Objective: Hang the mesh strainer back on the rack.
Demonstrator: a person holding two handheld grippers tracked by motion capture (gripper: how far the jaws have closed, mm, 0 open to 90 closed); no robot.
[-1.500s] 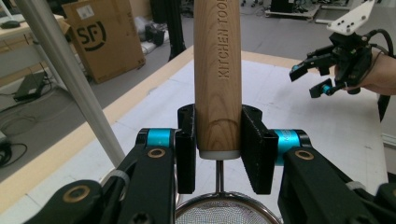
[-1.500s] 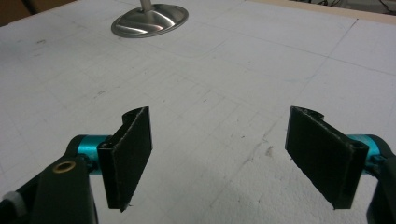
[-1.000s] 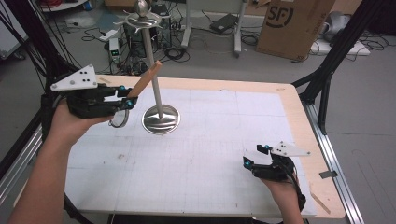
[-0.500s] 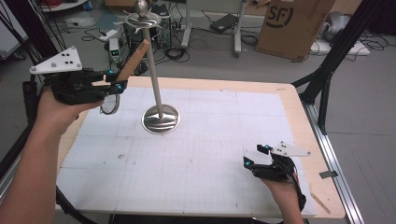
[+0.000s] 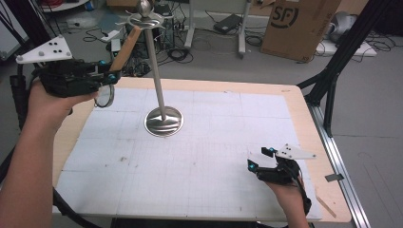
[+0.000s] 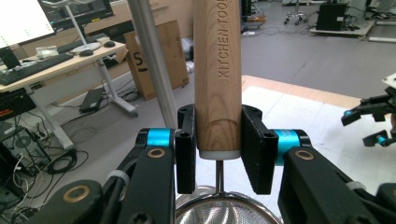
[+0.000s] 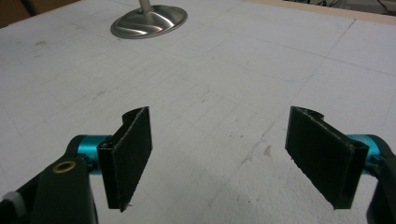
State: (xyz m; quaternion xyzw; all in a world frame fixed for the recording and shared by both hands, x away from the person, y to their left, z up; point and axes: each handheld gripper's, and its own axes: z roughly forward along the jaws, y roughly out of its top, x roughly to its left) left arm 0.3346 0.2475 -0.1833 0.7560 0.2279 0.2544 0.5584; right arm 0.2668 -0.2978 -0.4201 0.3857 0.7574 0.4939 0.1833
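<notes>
- I count two grippers. My left gripper (image 5: 113,71) is raised above the table's far-left corner; my right gripper (image 5: 259,159) sits low over the white mat (image 5: 199,161) near the table's near-right corner.
- In the left gripper view, the jaws of the left one (image 6: 218,149) are closed tight on one wooden handle (image 6: 217,79), a pad pressed flat to each side. The handle is stamped "KITCHEN TOOL" and rises straight between the pads.
- That handle belongs to one strainer: its metal rim (image 6: 219,212) shows just under the jaws, and in the high view a ring (image 5: 105,96) hangs below the gripper.
- In the high view the handle (image 5: 125,48) slants up toward the top of one metal stand (image 5: 154,66); I cannot tell if they touch.
- The stand has one round base (image 5: 164,121), resting on the mat toward the table's far edge, left of its middle.
- My right gripper's (image 7: 231,156) jaws are spread wide with nothing between them, only bare mat beneath.
- One cardboard box (image 5: 299,23) stands on the floor beyond the table's far edge.
</notes>
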